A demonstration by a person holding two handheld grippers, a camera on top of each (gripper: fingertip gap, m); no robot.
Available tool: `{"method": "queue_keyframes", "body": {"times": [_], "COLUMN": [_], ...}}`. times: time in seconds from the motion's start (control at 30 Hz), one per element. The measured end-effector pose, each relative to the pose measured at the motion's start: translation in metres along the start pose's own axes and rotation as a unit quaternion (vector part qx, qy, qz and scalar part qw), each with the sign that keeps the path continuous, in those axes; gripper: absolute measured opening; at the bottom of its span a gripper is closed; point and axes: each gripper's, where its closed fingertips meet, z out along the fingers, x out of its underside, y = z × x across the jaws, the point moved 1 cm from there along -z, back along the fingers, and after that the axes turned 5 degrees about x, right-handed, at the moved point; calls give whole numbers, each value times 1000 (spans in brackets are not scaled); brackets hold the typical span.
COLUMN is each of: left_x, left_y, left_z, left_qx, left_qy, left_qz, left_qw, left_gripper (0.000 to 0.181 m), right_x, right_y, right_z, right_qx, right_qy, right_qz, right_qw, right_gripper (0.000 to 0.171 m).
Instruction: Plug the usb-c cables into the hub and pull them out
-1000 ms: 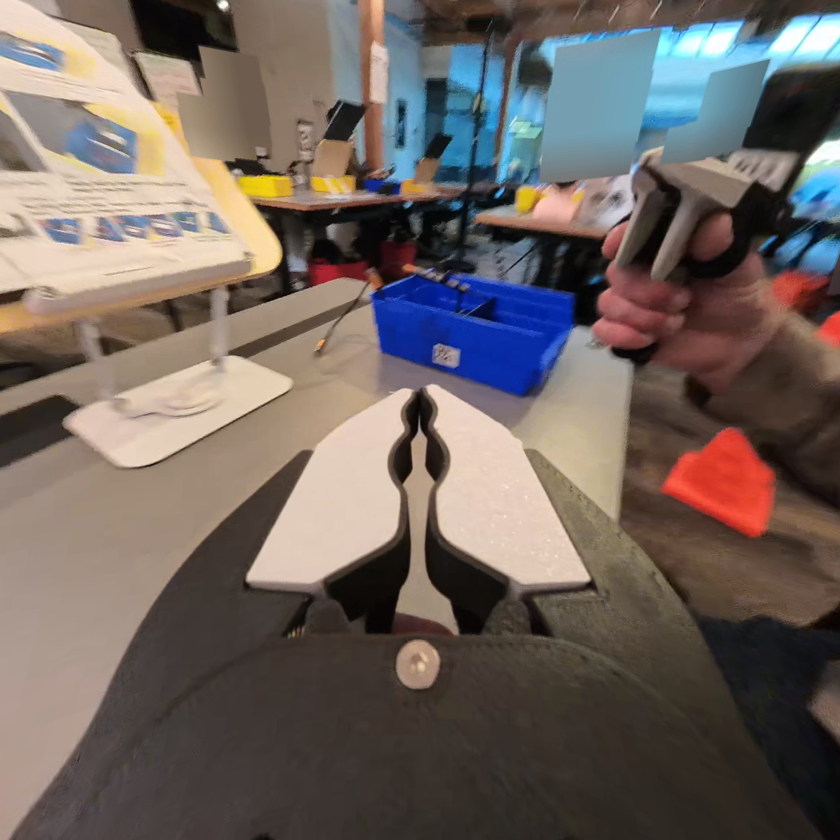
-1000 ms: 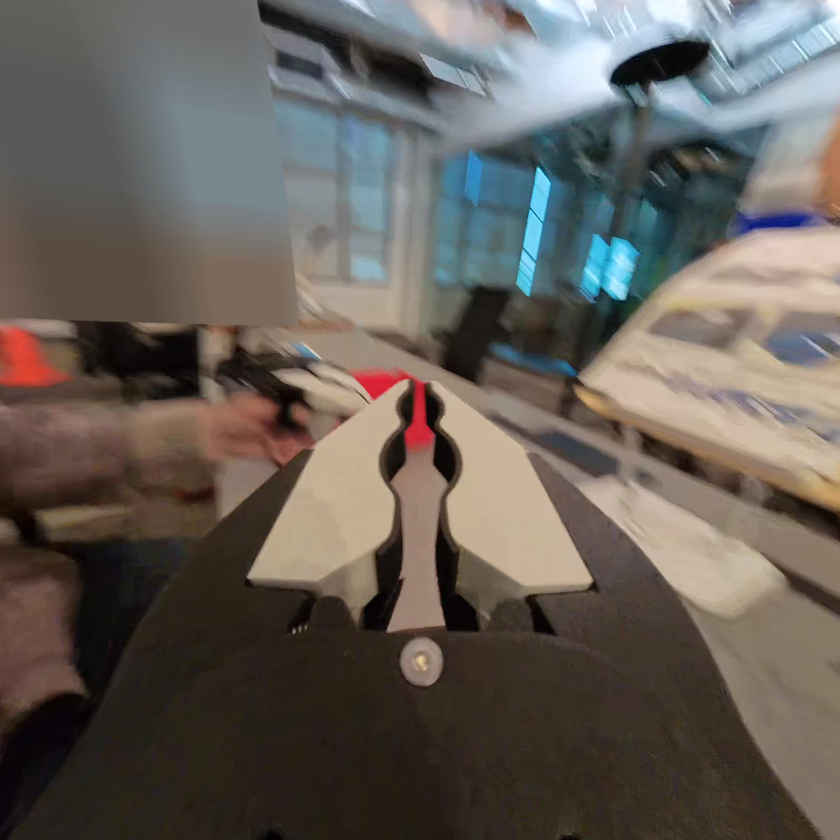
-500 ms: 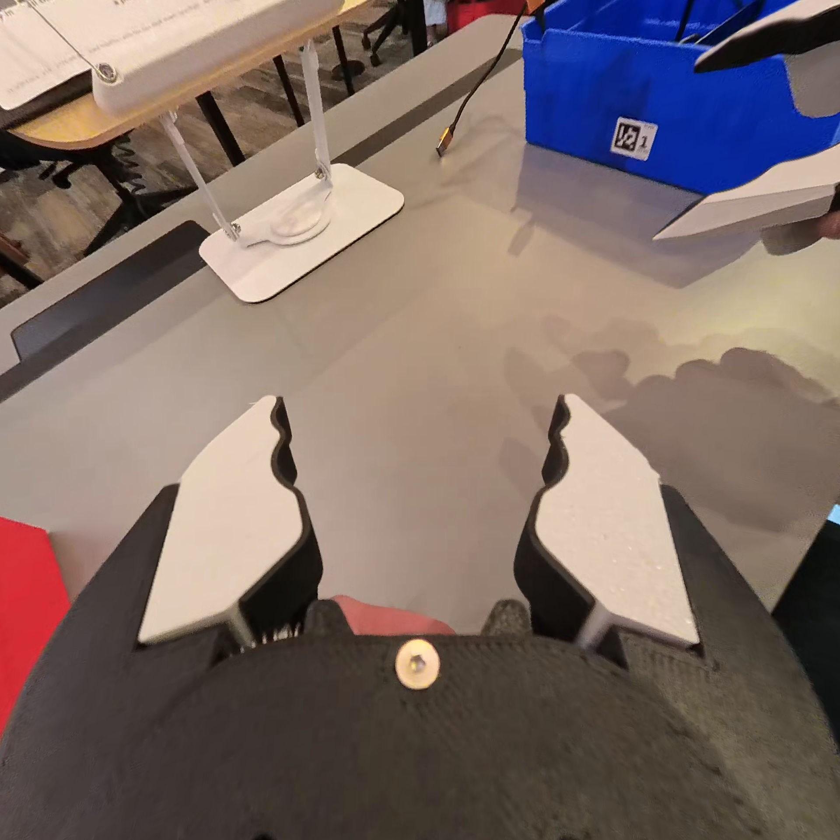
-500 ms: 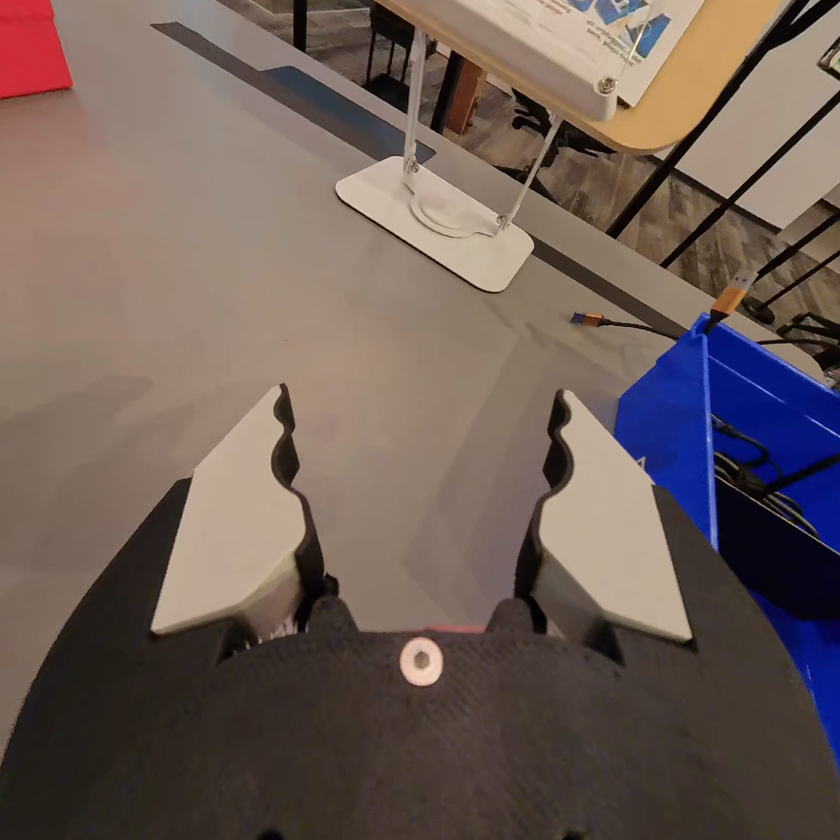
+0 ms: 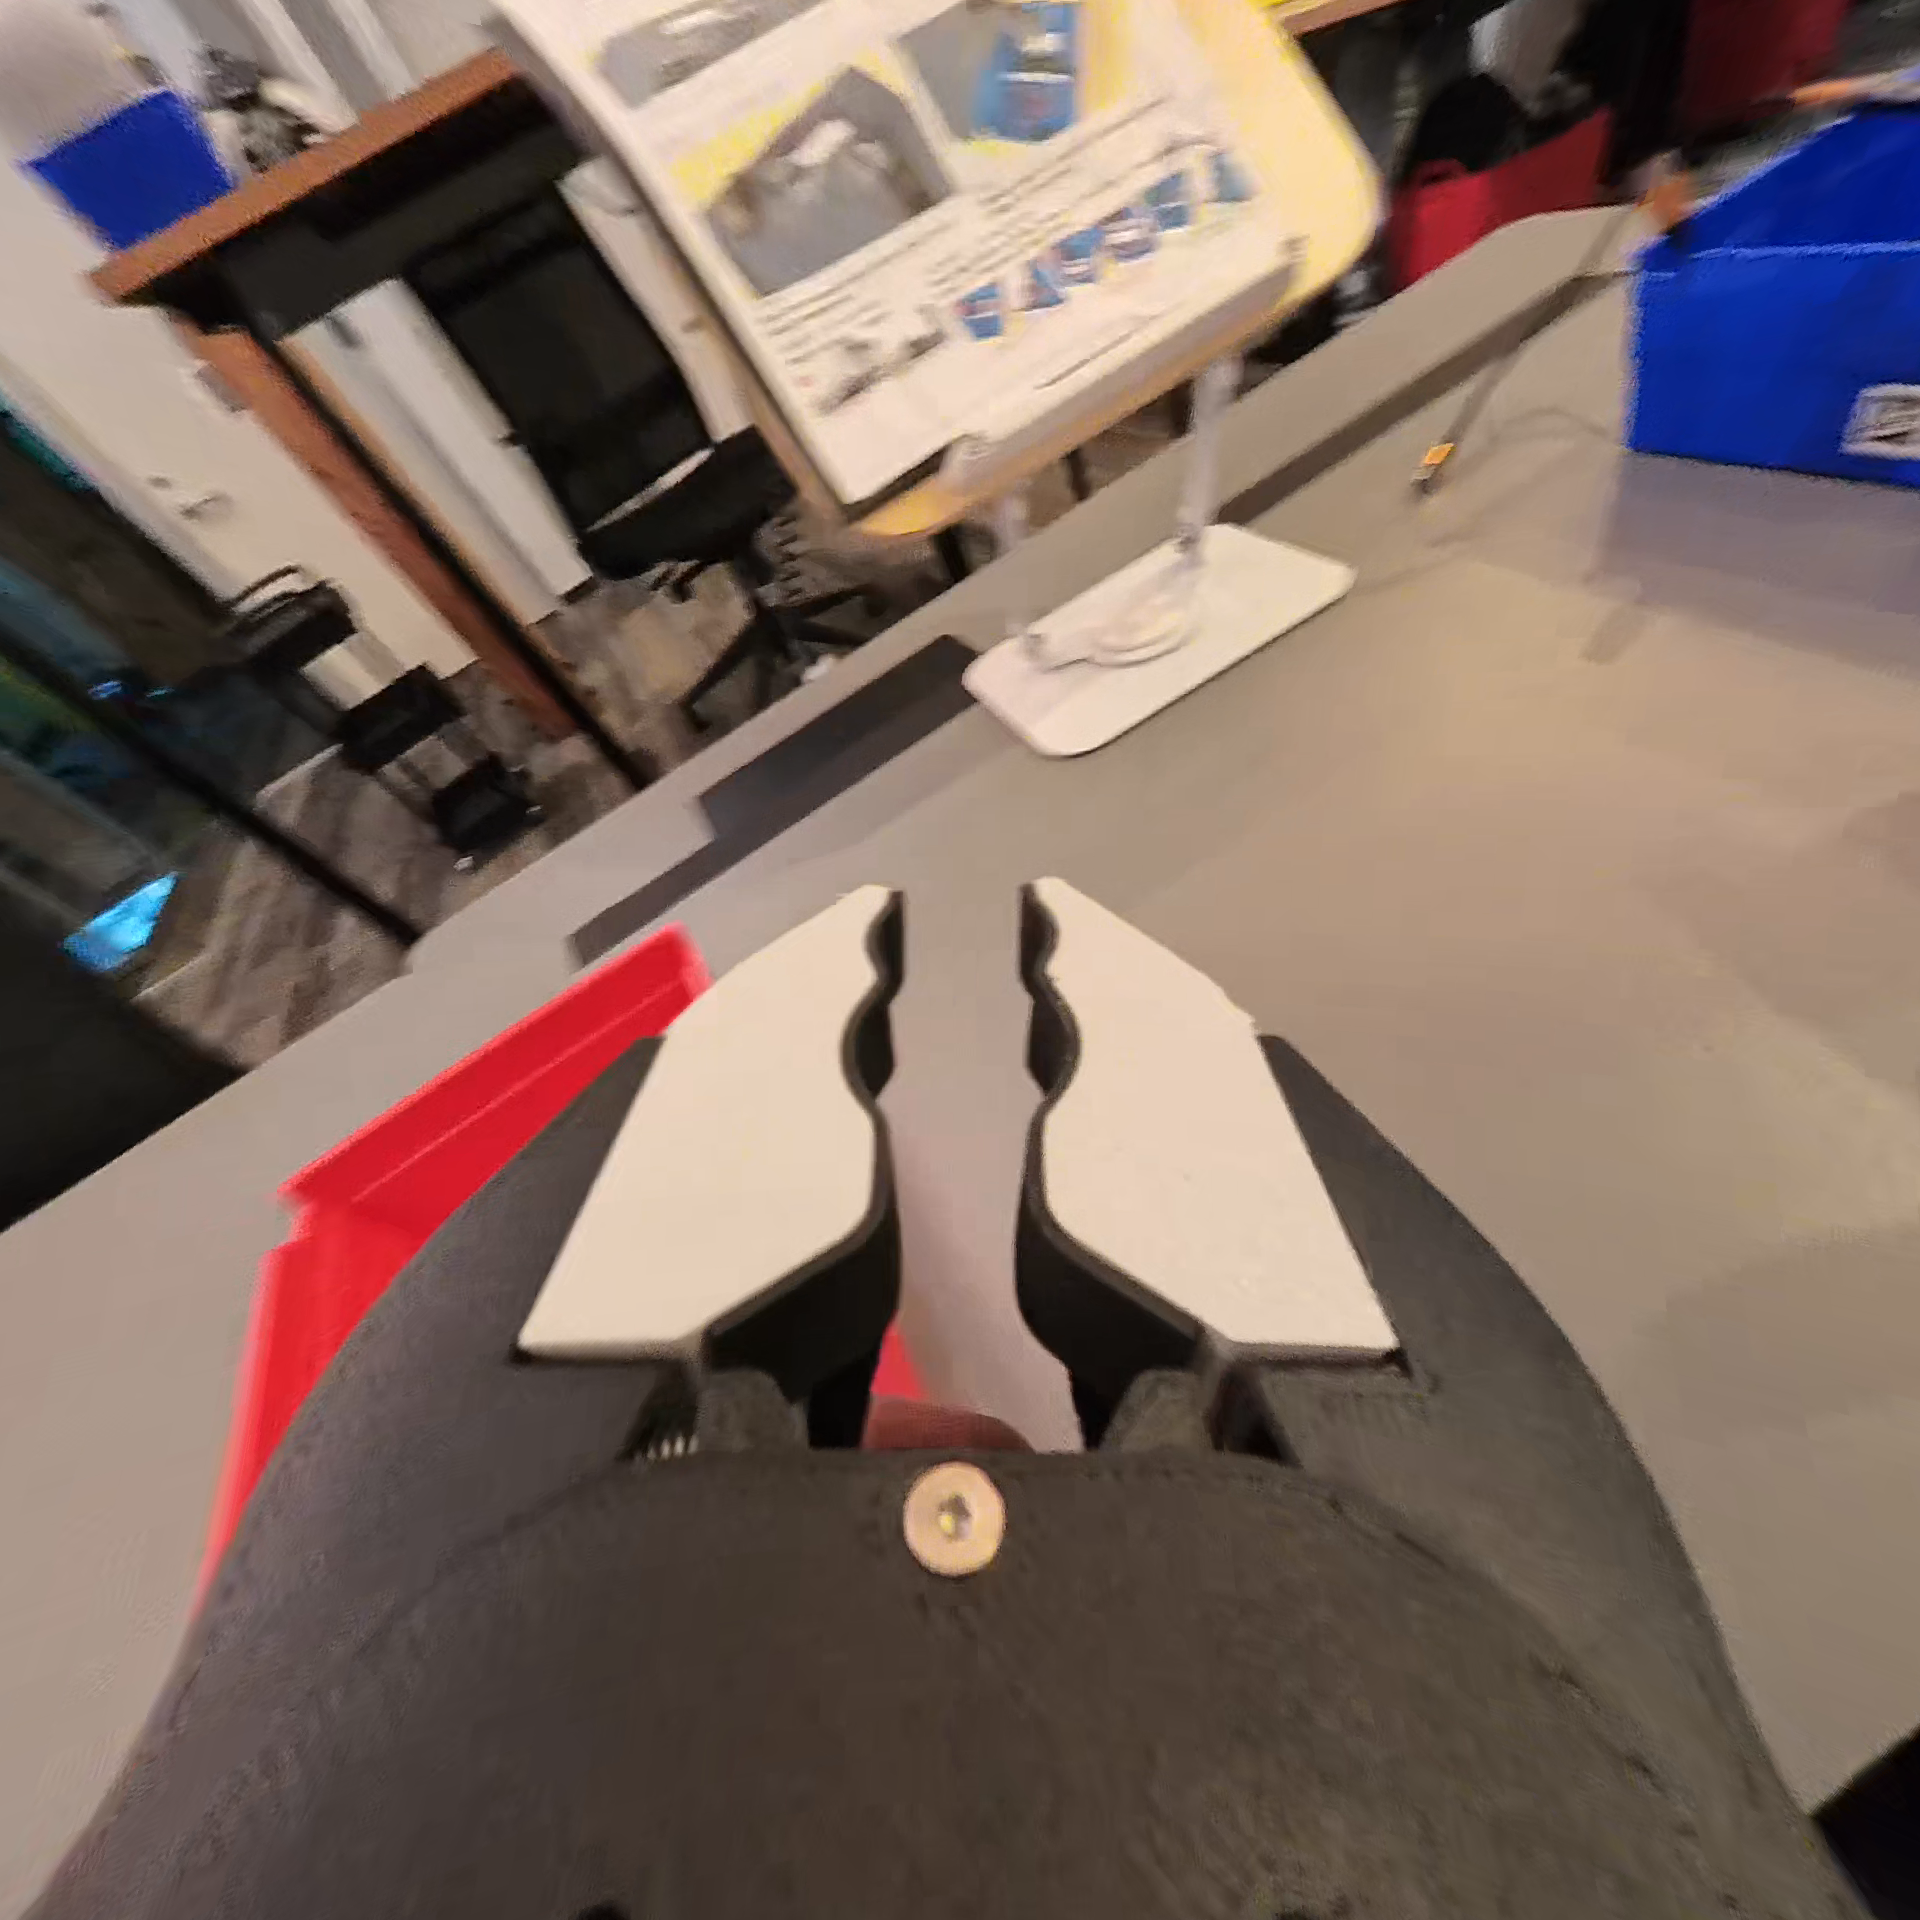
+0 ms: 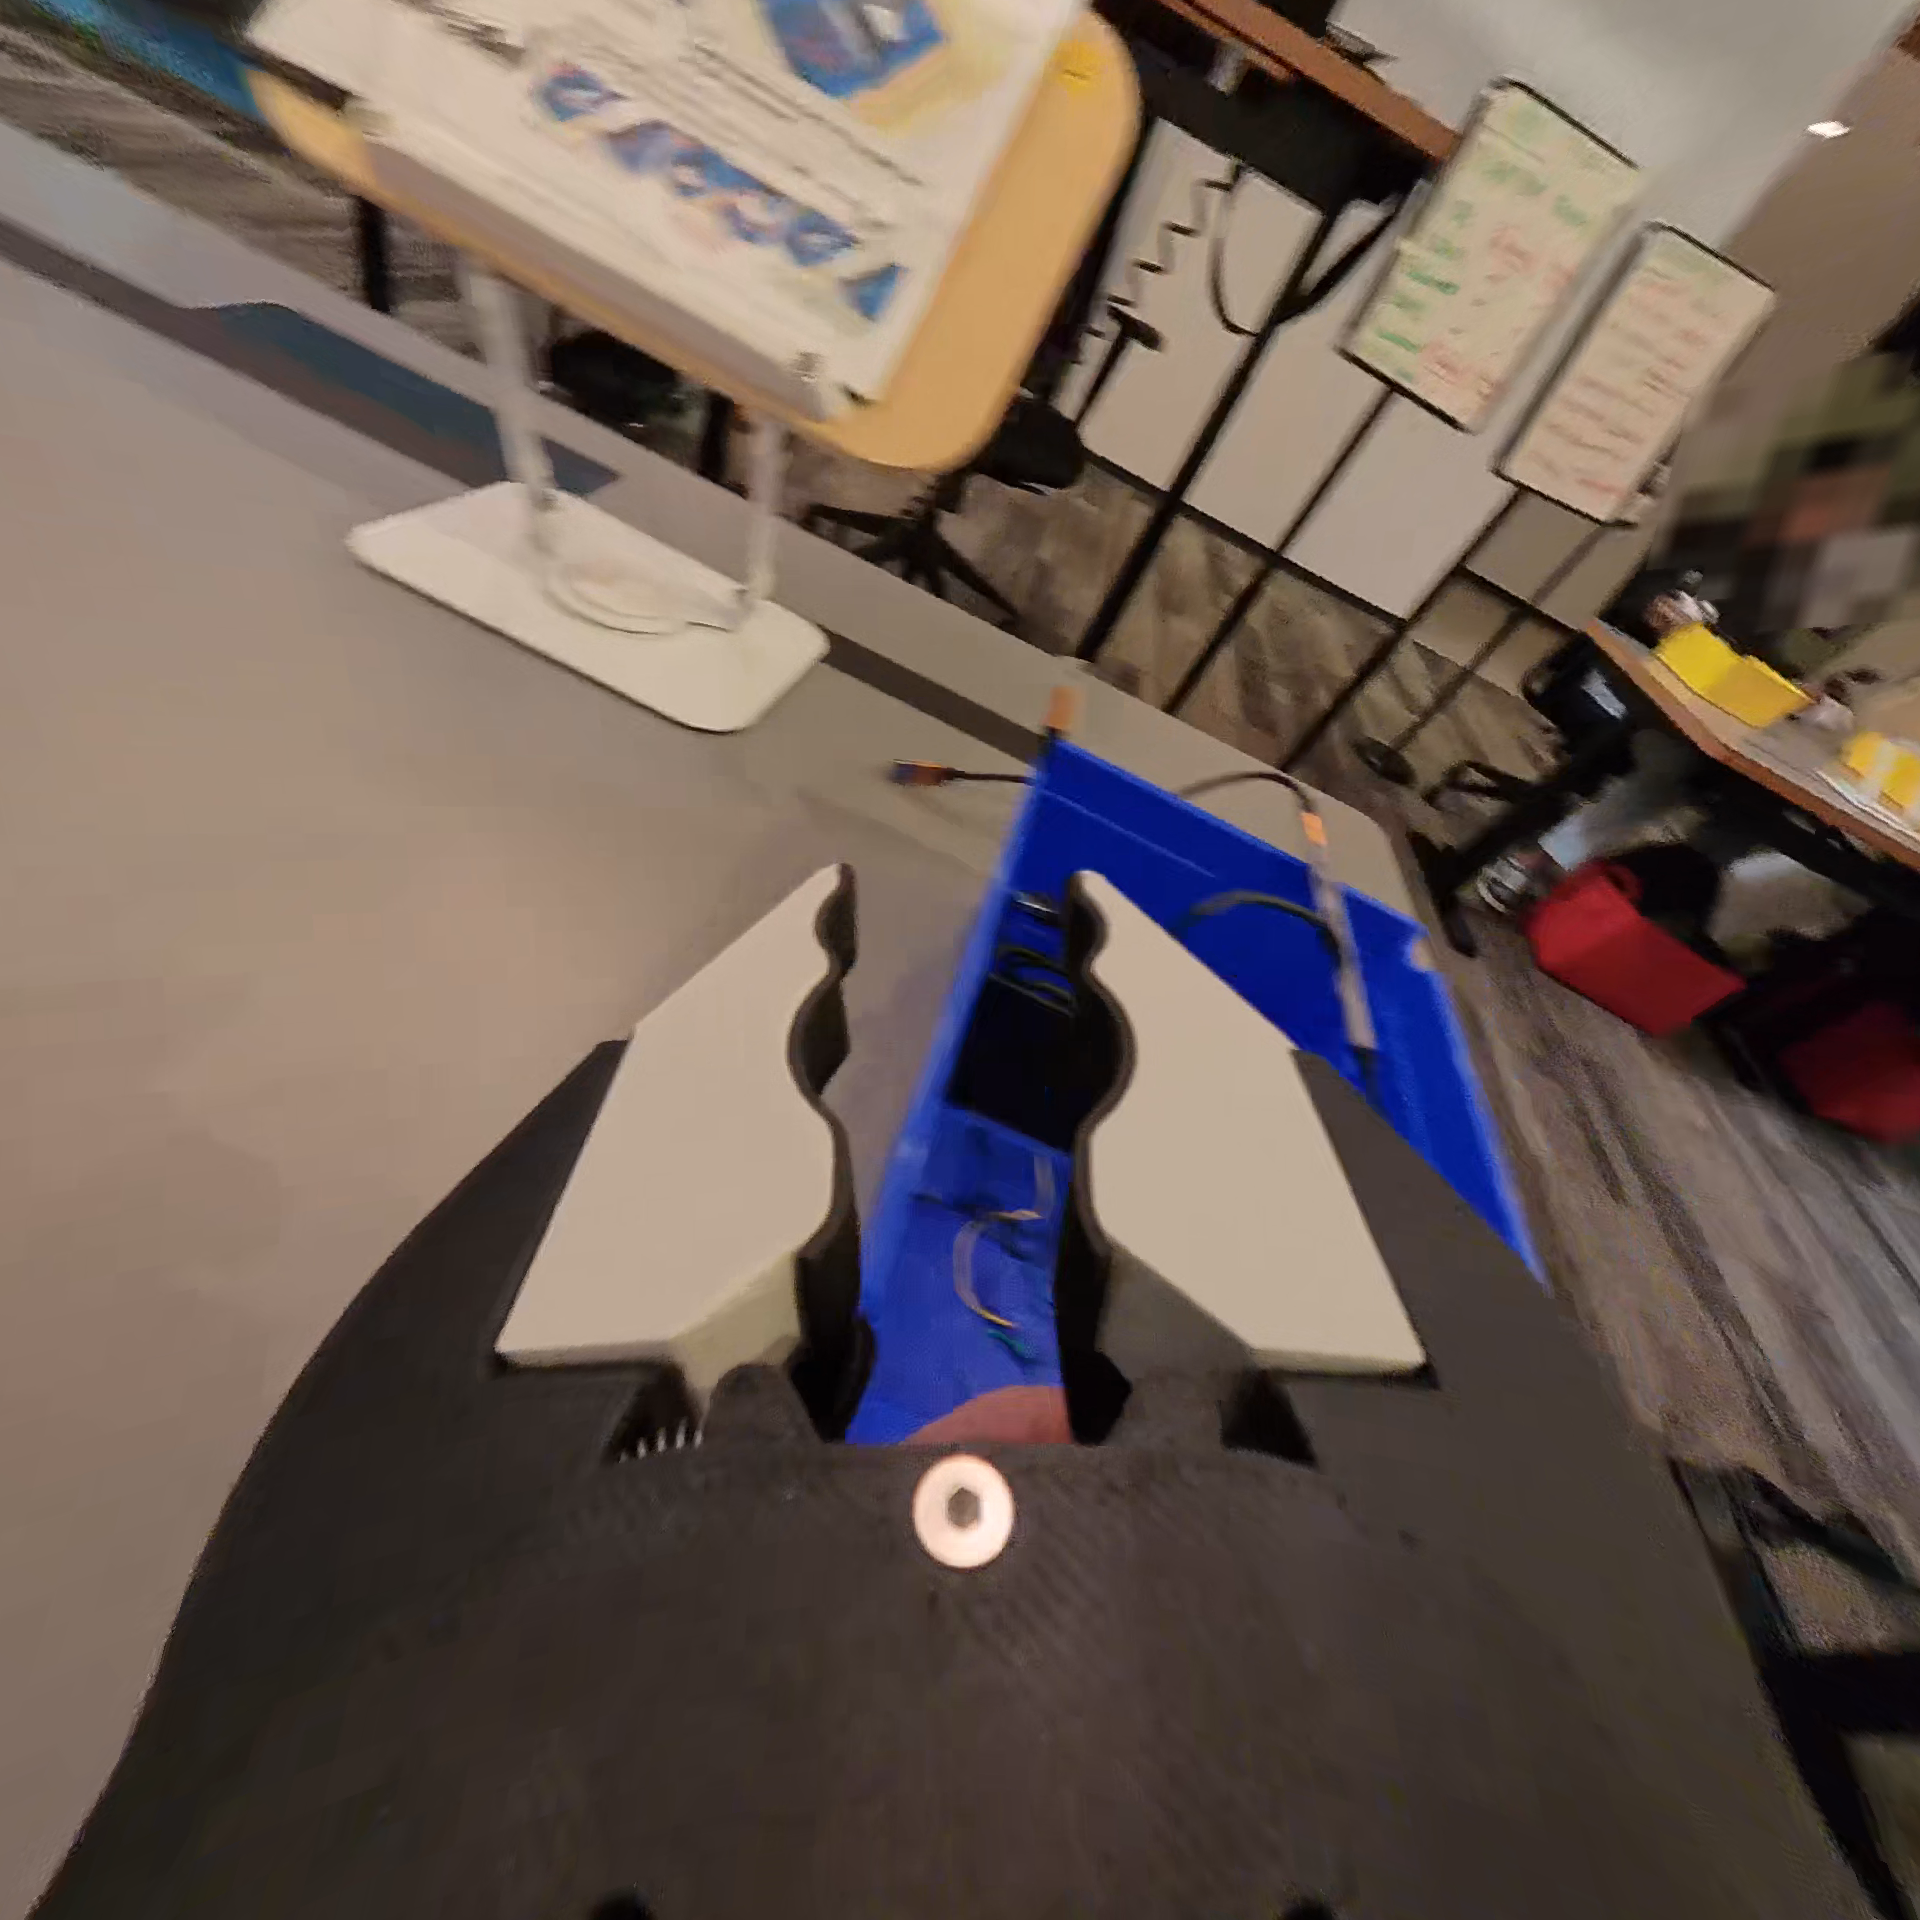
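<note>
Two empty grippers above a grey table (image 5: pixel 1558 935), cables in a blue bin

The left gripper (image 5: pixel 958 904) has its jaws parted by a narrow gap and holds nothing; a red bin (image 5: pixel 447 1153) lies just under it on the left. The right gripper (image 6: pixel 961 883) is a little wider apart, also with nothing between the fingers, above the blue bin (image 6: pixel 1174 852) where black usb-c cables (image 6: pixel 1247 904) lie; one orange-tipped plug (image 6: pixel 920 772) rests on the table beside the bin. A white document stand (image 6: pixel 623 613) is farther back. I cannot make out the hub
</note>
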Motion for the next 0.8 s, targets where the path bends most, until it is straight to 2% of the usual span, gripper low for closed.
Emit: {"method": "queue_keyframes", "body": {"times": [0.03, 0.07, 0.1, 0.2, 0.33, 0.4, 0.5, 0.57, 0.8], "left_x": [4, 9, 16, 55, 127, 164, 203, 219, 260], "left_y": [21, 42, 62, 114, 161, 171, 175, 179, 174], "left_z": [-11, -22, -33, -63, -90, -95, -99, -97, -79], "left_qx": [-32, -62, -83, -134, -181, -177, -164, -165, -112], "left_qy": [13, 27, 42, 105, 191, 228, 262, 264, 287], "left_qz": [1, 1, -2, -27, -58, -91, -137, -152, -226], "left_qw": [999, 998, 996, 985, 963, 953, 941, 938, 924], "left_gripper": [39, 60, 70, 84, 89, 94, 99, 100, 89], "right_x": [6, 17, 29, 67, 115, 136, 163, 176, 203], "right_y": [-24, -47, -68, -120, -155, -164, -173, -175, -163], "right_z": [0, 1, 3, 8, 14, 17, 21, 25, 42], "right_qx": [17, 36, 51, 85, 97, 94, 91, 79, 22], "right_qy": [11, 32, 56, 99, 134, 152, 179, 186, 231], "right_qz": [3, 5, 6, 28, 68, 90, 106, 132, 164], "right_qw": [1000, 999, 997, 991, 984, 980, 974, 970, 959], "right_gripper": [51, 67, 82, 104, 98, 94, 96, 98, 81]}}
